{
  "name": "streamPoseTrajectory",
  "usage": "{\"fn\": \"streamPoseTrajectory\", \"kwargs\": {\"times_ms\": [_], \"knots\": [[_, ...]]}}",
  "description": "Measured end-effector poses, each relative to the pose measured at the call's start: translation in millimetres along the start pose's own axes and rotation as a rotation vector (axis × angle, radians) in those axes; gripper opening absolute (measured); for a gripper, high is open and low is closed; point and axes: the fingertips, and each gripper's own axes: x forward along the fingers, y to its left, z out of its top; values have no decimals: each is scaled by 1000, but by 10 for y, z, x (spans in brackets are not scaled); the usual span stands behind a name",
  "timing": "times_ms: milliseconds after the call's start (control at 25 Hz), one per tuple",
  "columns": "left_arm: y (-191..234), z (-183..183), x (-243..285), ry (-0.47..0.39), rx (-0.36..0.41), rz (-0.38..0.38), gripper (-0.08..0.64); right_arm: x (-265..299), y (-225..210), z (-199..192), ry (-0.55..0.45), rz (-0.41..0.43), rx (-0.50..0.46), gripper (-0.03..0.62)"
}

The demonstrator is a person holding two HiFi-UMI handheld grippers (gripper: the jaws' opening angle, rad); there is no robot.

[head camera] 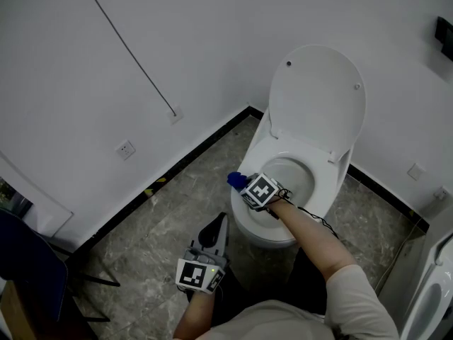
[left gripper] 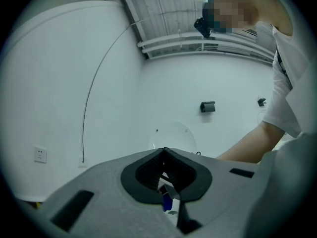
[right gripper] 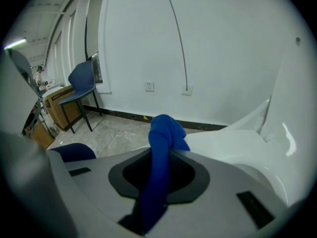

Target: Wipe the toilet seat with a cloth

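The white toilet seat (head camera: pixel 272 147) lies down around the bowl, with the lid (head camera: pixel 318 94) raised against the wall. My right gripper (head camera: pixel 241 184) is at the seat's front left rim, shut on a bunched blue cloth (head camera: pixel 235 180). In the right gripper view the cloth (right gripper: pixel 164 133) sticks out past the jaws, with the seat (right gripper: pixel 233 145) just beyond it; whether they touch cannot be told. My left gripper (head camera: pixel 218 222) hangs low over the floor in front of the bowl, jaws shut and holding nothing. Its own view points up at the lid (left gripper: pixel 173 135).
Grey marbled floor (head camera: pixel 148 239) spreads left of the toilet, edged by a black skirting. A wall socket (head camera: pixel 125 149) and a thin cable (head camera: pixel 127 48) are on the left wall. A blue chair (right gripper: pixel 81 83) and a cardboard box (right gripper: pixel 59 100) stand farther left.
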Motion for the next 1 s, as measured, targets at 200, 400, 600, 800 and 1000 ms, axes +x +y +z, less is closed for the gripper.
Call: {"fn": "streamPoseTrajectory", "kwargs": {"times_ms": [200, 400, 600, 800, 1000], "knots": [[1, -27, -24, 2, -6, 2, 8, -11, 117, -26, -2, 19, -1, 64], [-16, -18, -10, -2, -2, -4, 8, -18, 163, -24, -3, 30, -8, 64], [-14, -18, -11, 1, -7, -4, 8, -37, 250, -36, -3, 57, -4, 64], [-24, -42, 12, 2, -29, -7, 8, -68, 384, -60, -7, 115, 32, 64], [-83, -37, 44, 1, -25, -18, 8, -97, 462, -84, 3, 120, 4, 64]]}}
